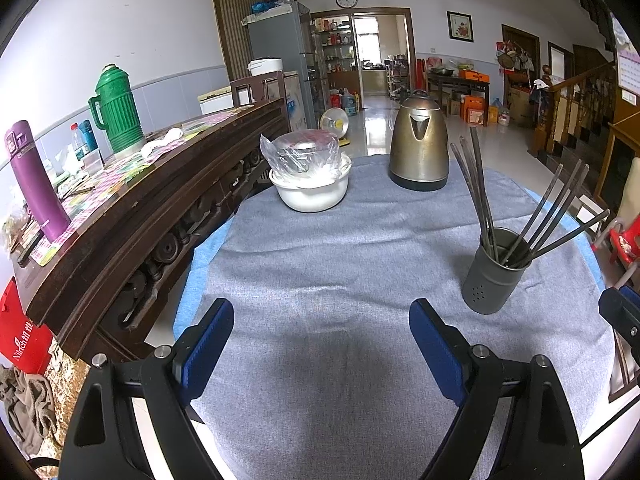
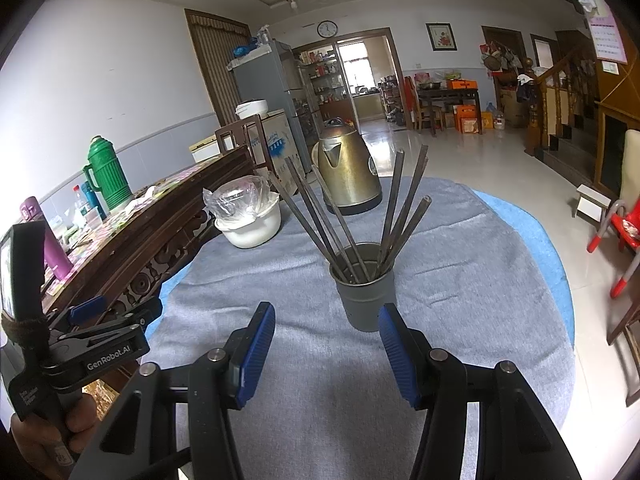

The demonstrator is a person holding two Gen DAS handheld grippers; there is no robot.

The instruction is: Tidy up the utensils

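and here's the round table (image 1: pixel 320 248) under its grey cloth, a blue layer peeping out along the left and right edges, and it looks close to tidy. towards the far edge stands the brass-coloured kettle (image 1: pixel 419 148), with the white bowl (image 1: pixel 312 194) to its left, something wrapped in clear plastic sitting in it. nearer the right edge is the grey utensil holder (image 2: pixel 365 286), and the chopsticks (image 2: pixel 340 220) are all standing in it, fanned out in two bunches, leaning left and right. no loose utensil shows anywhere on the cloth, so by my reckoning the gathering is done and nothing is left but perhaps squaring the holder up, though the near edge of the table is hidden behind the tools, so i can't rule out a stray piece there.

the left gripper (image 1: pixel 322 344) hangs over the near middle of the cloth, jaws spread wide with nothing between them. the right gripper (image 2: pixel 327 344) points straight at the holder, just short of it, jaws about half apart and empty, pads not touching the metal.

writing now: the left tool's body, seen from the right wrist view, reads "GenRobot.AI", and the red box (image 1: pixel 22 336) on the floor by the sideboard carries white lettering too small and skewed to make out
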